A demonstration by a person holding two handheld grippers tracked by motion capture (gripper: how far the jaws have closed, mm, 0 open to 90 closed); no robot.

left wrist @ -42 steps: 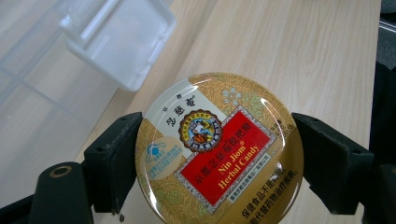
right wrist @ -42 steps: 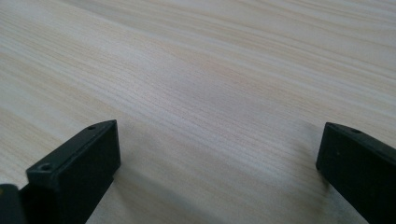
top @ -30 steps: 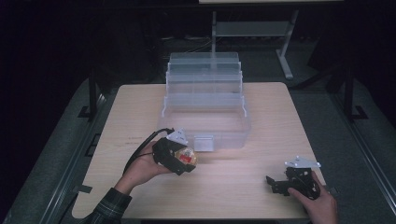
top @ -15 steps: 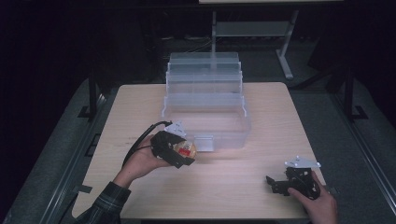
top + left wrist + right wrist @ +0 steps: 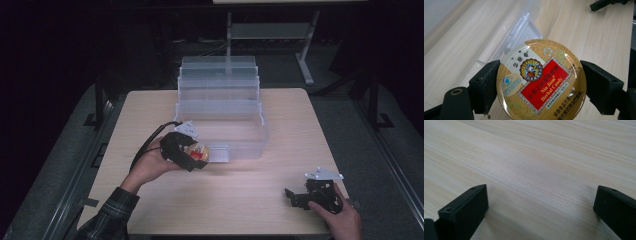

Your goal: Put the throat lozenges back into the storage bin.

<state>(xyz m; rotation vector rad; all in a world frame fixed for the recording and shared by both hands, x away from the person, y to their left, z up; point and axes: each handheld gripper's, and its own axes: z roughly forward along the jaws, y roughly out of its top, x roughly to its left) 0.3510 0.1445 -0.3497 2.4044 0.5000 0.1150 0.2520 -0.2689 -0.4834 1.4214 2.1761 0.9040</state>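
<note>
Now the left tool (image 5: 196, 156) has carried the tin (image 5: 196, 151) a little up and closer to the front of the clear organizer (image 5: 220, 117), so I judge it will soon go into the lowest tray. The tin (image 5: 541, 80) is round, gold with a red label, clamped at its edge between both jaws above the surface (image 5: 250, 200). The right tool (image 5: 296, 196) rests open, holding nothing.

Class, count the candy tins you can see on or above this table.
1. The candy tin sits clamped in the left hand-held gripper, beside the clear drawer unit; its drawers might hide more.
</note>
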